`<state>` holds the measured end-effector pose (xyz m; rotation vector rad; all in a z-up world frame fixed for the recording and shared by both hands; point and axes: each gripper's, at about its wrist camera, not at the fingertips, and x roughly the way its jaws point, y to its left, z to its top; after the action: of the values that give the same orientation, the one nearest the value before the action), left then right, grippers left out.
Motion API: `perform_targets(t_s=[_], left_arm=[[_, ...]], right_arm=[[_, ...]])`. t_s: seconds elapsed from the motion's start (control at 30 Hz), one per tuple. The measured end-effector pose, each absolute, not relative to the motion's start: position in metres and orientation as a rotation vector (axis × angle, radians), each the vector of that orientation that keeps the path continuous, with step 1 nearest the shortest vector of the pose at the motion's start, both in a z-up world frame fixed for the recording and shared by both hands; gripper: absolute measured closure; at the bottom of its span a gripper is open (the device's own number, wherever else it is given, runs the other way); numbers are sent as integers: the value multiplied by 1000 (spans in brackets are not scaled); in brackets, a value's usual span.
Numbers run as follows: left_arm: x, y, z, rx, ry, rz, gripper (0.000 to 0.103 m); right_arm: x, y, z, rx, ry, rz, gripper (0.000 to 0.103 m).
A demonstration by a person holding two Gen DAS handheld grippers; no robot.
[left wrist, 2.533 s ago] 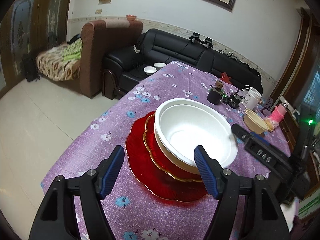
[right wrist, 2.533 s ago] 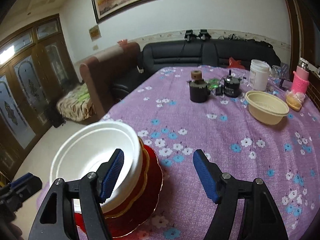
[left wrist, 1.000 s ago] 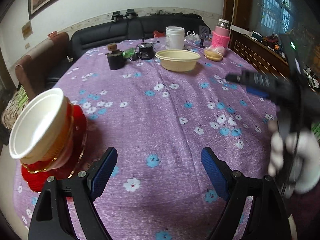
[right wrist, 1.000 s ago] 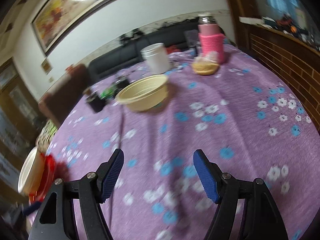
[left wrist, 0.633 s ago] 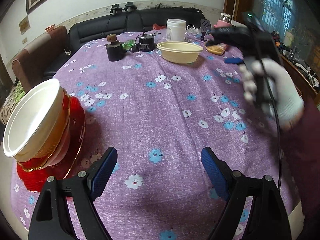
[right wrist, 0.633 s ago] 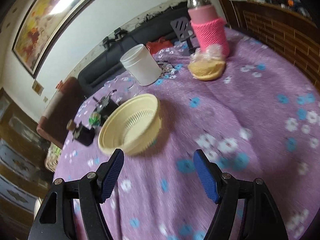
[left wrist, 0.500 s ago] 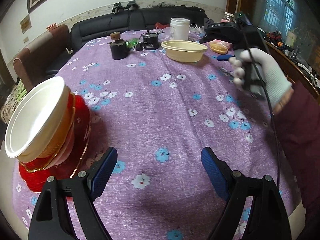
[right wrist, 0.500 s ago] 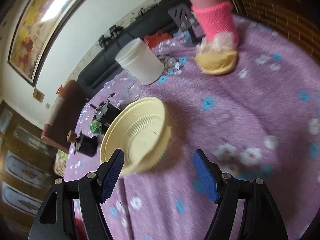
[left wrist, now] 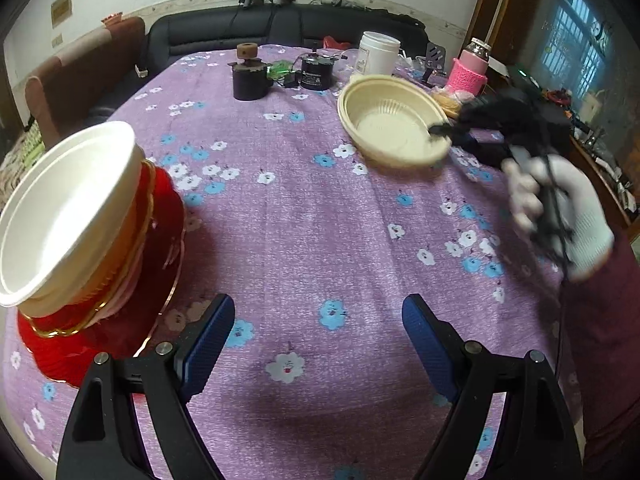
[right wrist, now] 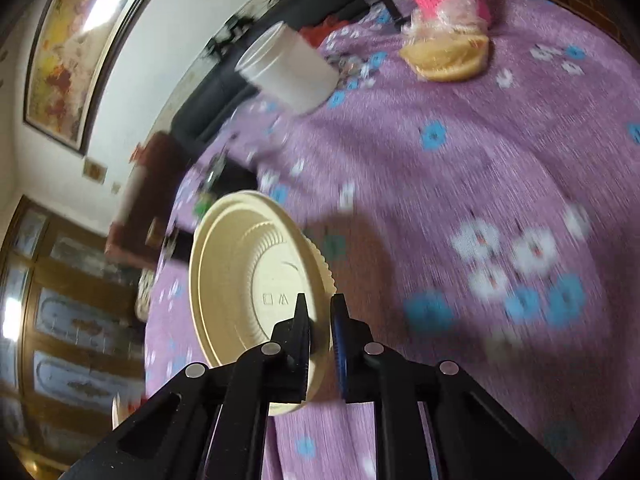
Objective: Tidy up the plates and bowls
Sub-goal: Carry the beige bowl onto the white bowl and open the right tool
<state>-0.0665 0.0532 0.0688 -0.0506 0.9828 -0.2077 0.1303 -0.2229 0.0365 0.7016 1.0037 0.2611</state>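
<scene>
Cream plastic, ribbed and thin-walled: the yellow bowl sits directly at the tips of our right claw, whose fingers are pressed onto its near rim, one inside the wall and one outside. In the right wrist view the bowl's mouth faces left of the claw, so it appears tipped on edge; being round, it has no long axis, only its opening direction. Seen from the left wrist, the same bowl lies far ahead and to the right of our left claw, which is spread wide and holds nothing above the purple counter. Close on that claw's left stands the stack: white bowl nested over red plates. We judge the coming move to carry the yellow bowl across to this stack, mouth turned upward.
</scene>
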Motion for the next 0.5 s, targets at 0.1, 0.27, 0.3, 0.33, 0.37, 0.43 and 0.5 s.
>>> perform_targets(t_s=[0.1,0.27,0.3,0.33,0.37,0.43,0.5], left_arm=[[-67,49,69,-70,988,-235,18],[-60,41,61,-124,1021,-280,18],[-57,39,59,-133,1026,-283,18],[-54,37,57,-136,1031,-286,19],[-50,33,55,-141,1036,-296,22],[-44,28,52,-148,1051,-311,42],[-37,23,48,-155,1075,-315,43]], right_arm=[[98,-224,35,667,1068,325,92],[35,-222,23,623,1219,428,92],[25,-221,22,612,1231,442,91],[12,-220,21,601,1234,455,90],[4,-219,22,591,1228,457,89],[-7,-218,25,548,1189,442,87],[-17,-218,27,525,1136,426,79]])
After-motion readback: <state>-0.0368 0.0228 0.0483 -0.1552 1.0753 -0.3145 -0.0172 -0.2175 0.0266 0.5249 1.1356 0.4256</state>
